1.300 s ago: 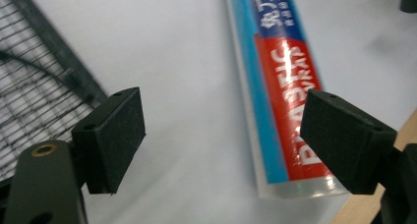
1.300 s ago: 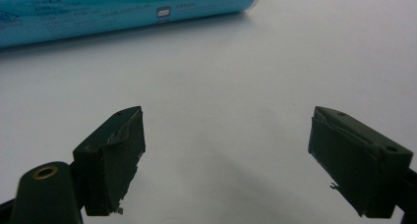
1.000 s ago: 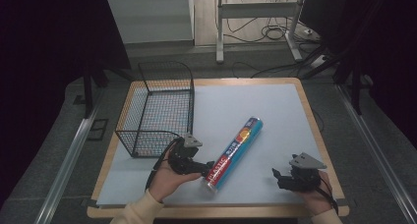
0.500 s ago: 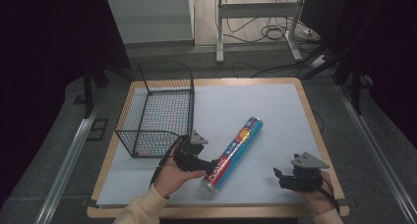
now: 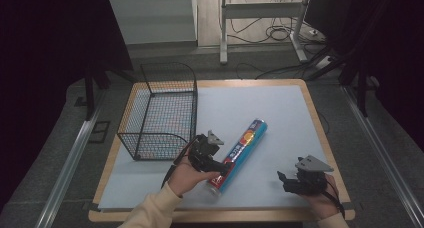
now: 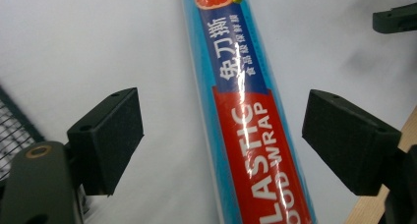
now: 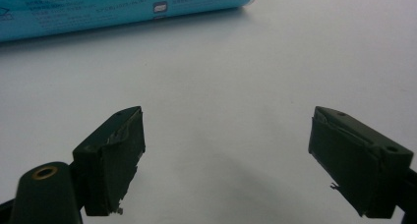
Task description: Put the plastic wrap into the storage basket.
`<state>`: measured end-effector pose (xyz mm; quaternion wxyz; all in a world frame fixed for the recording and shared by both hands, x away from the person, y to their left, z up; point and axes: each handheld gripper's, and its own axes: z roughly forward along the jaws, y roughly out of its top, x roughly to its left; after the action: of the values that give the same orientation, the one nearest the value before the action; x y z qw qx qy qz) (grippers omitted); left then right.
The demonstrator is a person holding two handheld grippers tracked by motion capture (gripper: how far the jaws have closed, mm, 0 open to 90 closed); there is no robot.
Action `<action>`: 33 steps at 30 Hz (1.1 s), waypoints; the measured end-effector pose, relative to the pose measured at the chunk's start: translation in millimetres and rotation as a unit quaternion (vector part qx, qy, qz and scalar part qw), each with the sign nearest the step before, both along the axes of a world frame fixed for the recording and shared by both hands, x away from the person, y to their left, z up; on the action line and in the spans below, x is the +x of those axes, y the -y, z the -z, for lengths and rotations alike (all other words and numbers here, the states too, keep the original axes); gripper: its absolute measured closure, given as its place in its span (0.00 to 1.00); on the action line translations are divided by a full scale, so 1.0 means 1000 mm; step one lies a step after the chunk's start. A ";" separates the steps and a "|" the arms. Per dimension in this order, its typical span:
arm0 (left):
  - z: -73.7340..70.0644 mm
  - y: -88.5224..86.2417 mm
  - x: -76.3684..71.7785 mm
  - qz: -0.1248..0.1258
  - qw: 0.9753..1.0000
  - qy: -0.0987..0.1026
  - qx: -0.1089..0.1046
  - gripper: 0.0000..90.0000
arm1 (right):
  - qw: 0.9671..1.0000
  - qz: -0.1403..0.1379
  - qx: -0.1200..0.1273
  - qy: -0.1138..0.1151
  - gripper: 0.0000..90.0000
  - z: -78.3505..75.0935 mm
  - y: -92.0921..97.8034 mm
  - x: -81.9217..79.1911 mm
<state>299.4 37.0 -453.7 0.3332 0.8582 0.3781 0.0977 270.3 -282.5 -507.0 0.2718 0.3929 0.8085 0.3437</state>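
Early days here: the plastic wrap roll lies flat on the table beside the wire basket, not gripped yet. Left tool straddles it, jaws spread wide. Right tool is spread too, idle. The left gripper view catches the label text.

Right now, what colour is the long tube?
Blue tube with a red label, clearest in the left gripper view.

High view above the table, both gripper views close, low, sharing the roll.
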 end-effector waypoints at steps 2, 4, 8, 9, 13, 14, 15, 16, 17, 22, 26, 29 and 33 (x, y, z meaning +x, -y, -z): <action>0.001 0.003 0.003 0.003 1.000 -0.003 0.002 0.17 | 1.000 0.001 0.000 -0.002 0.16 0.001 0.000 0.000; 0.003 0.006 0.006 0.003 1.000 -0.007 0.001 0.17 | 1.000 0.002 0.000 -0.002 0.16 0.001 0.001 0.000; 0.004 0.013 0.011 0.008 1.000 -0.011 0.000 0.17 | 1.000 0.005 0.003 0.000 0.16 0.000 0.002 0.000; 0.004 0.014 0.011 0.007 1.000 -0.011 -0.001 0.17 | 1.000 0.004 0.003 0.001 0.16 0.000 0.001 0.001; 0.005 0.019 0.015 0.013 1.000 -0.014 0.004 0.16 | 1.000 0.003 0.000 -0.003 0.16 0.001 0.001 0.001; 0.005 0.021 0.016 0.011 1.000 -0.016 0.003 0.16 | 1.000 0.003 0.001 -0.003 0.16 0.001 0.001 0.001; 0.005 0.023 0.017 0.011 1.000 -0.017 0.005 0.16 | 1.000 0.003 0.001 -0.002 0.15 0.001 0.001 0.001; 0.006 0.025 0.018 0.011 1.000 -0.018 0.007 0.16 | 1.000 0.004 0.001 -0.003 0.16 0.001 0.001 0.001; 0.006 0.027 0.019 0.012 1.000 -0.019 0.009 0.16 | 1.000 0.005 0.002 -0.002 0.16 0.001 0.002 0.001; 0.010 0.036 0.026 0.015 0.999 -0.023 0.021 0.16 | 1.000 0.003 0.001 -0.005 0.16 0.001 0.002 0.001; 0.012 0.042 0.032 0.016 0.999 -0.028 0.024 0.16 | 1.000 0.003 0.001 -0.008 0.16 0.002 0.003 0.002; 0.014 0.045 0.035 0.015 0.999 -0.033 0.026 0.16 | 1.000 0.006 0.002 -0.002 0.16 0.002 0.003 0.002; 0.018 0.050 0.040 0.011 0.999 -0.041 0.029 0.17 | 1.000 0.005 0.000 -0.004 0.16 0.002 0.003 0.002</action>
<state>339.9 -12.6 -471.5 0.2937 0.8748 0.3789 0.0694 272.4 -285.2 -509.4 0.2702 0.3983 0.8075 0.3409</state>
